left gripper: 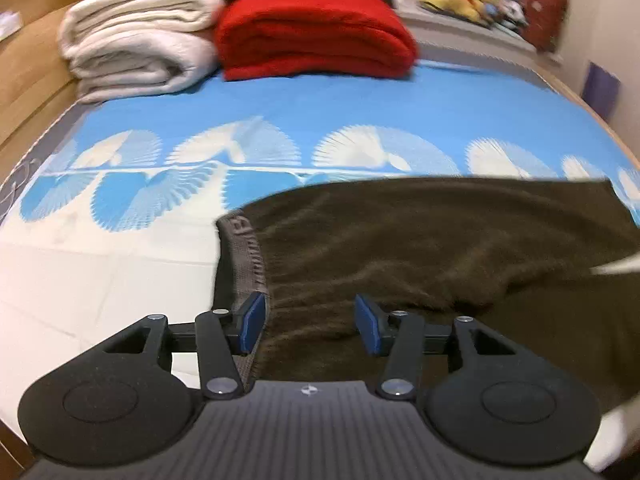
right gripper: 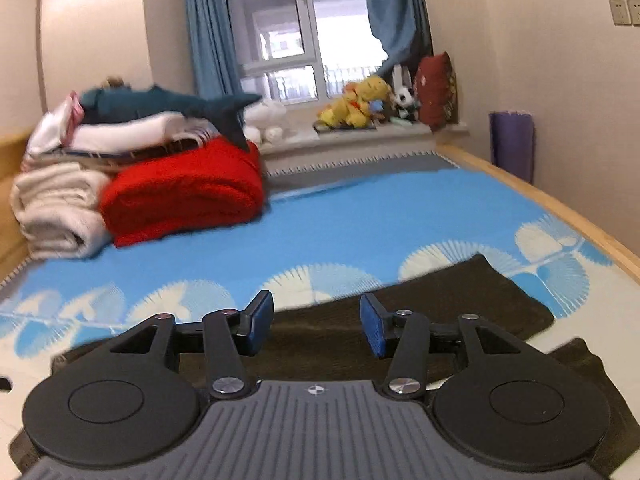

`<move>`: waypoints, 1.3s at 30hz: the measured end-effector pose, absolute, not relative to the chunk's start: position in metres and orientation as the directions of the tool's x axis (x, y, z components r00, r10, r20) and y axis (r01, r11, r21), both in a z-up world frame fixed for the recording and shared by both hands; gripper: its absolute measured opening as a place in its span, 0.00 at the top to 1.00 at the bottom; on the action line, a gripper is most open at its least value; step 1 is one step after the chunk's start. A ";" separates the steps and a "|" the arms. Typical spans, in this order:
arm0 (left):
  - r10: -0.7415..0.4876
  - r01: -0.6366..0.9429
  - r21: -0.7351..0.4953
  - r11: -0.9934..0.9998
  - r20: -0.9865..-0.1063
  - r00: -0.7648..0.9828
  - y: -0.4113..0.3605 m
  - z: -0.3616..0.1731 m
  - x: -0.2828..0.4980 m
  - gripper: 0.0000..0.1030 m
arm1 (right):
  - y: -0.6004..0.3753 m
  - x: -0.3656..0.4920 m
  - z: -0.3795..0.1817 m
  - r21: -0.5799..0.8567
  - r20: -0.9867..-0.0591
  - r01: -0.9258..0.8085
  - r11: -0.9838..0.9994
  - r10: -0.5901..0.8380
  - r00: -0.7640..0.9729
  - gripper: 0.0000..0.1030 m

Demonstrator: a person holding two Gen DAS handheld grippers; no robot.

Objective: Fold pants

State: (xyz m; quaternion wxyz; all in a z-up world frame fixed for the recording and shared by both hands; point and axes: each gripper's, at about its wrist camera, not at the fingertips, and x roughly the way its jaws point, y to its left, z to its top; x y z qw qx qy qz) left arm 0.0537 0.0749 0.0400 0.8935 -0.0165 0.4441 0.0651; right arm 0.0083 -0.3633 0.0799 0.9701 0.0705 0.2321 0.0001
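Left wrist view: the left gripper (left gripper: 310,322), jaws apart and holding nothing, sits low over the dark brown pants (left gripper: 440,240), near their ribbed waistband (left gripper: 246,256) (grey-brown). The pants lie on the blue-and-white bedspread (left gripper: 280,120).

Right wrist view: the right gripper (right gripper: 318,326), likewise spread and empty, is above the pants (right gripper: 460,300); a red blanket (right gripper: 184,196) lies well beyond.

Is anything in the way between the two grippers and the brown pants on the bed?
Nothing visible. The left gripper hangs open right over the pants by the waistband; the right gripper is open above the pants too. The red blanket and white blankets sit far back.
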 end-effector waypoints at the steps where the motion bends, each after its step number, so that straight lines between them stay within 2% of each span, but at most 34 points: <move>1: 0.094 -0.147 0.009 0.989 -0.803 0.588 0.081 0.038 0.056 0.44 | -0.364 0.011 0.078 0.135 -0.458 0.036 0.990 0.030 0.888 0.51; 5: 0.088 -0.189 -0.006 0.982 -0.872 0.481 0.092 0.020 0.067 0.44 | -0.359 0.015 0.070 0.086 -0.472 0.049 0.995 -0.002 0.882 0.50; 9: 0.112 -0.223 0.018 0.975 -0.902 0.416 0.105 0.012 0.063 0.44 | -0.362 0.014 0.068 0.131 -0.484 0.066 0.989 0.005 0.875 0.44; 15: 0.108 -0.215 0.017 0.977 -0.901 0.419 0.109 0.012 0.056 0.38 | -0.363 0.007 0.071 0.146 -0.466 0.052 0.988 0.022 0.885 0.41; 39: 0.107 -0.205 0.021 0.978 -0.902 0.417 0.101 0.001 0.076 0.35 | -0.371 0.012 0.069 0.148 -0.470 0.063 0.987 0.014 0.883 0.41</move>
